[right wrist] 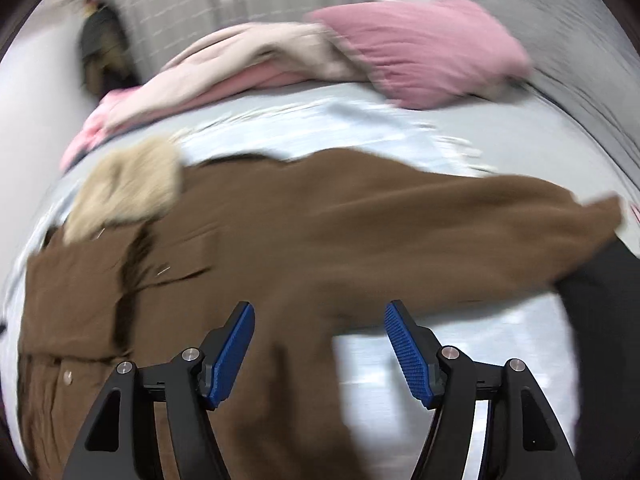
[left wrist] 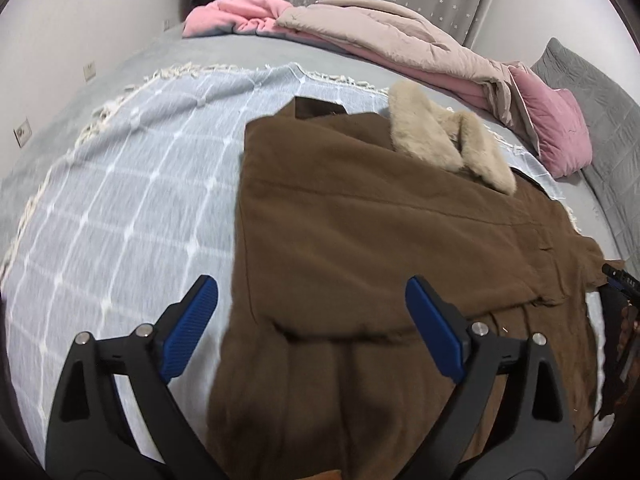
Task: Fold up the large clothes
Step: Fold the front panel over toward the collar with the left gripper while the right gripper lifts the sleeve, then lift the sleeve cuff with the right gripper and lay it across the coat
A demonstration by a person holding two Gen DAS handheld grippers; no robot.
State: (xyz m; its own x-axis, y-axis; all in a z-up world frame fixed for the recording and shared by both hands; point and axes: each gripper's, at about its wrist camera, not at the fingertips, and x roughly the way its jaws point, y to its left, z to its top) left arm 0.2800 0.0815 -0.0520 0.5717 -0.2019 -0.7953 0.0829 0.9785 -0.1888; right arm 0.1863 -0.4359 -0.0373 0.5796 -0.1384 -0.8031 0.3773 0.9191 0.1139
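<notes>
While spread: brown coat (left wrist: 380, 240) lies flat on the bed (left wrist: 100, 208), fur collar (left wrist: 444, 140) far.
Left gripper (left wrist: 312, 328): jaws wide, above hem.
Right gripper (right wrist: 320, 344): jaws wide, nearer the outstretched sleeve (right wrist: 500, 216).

The light is soft and even, with no glare and only weak shadows in the folds of the brown coat (left wrist: 360, 240). The left wrist view is mostly sharp, slightly soft near the bottom. The right wrist view has strong motion blur over the coat, the pink pillow (right wrist: 432, 48) and the bed (right wrist: 500, 152). Both views bend strongly and go dark at the corners.
</notes>
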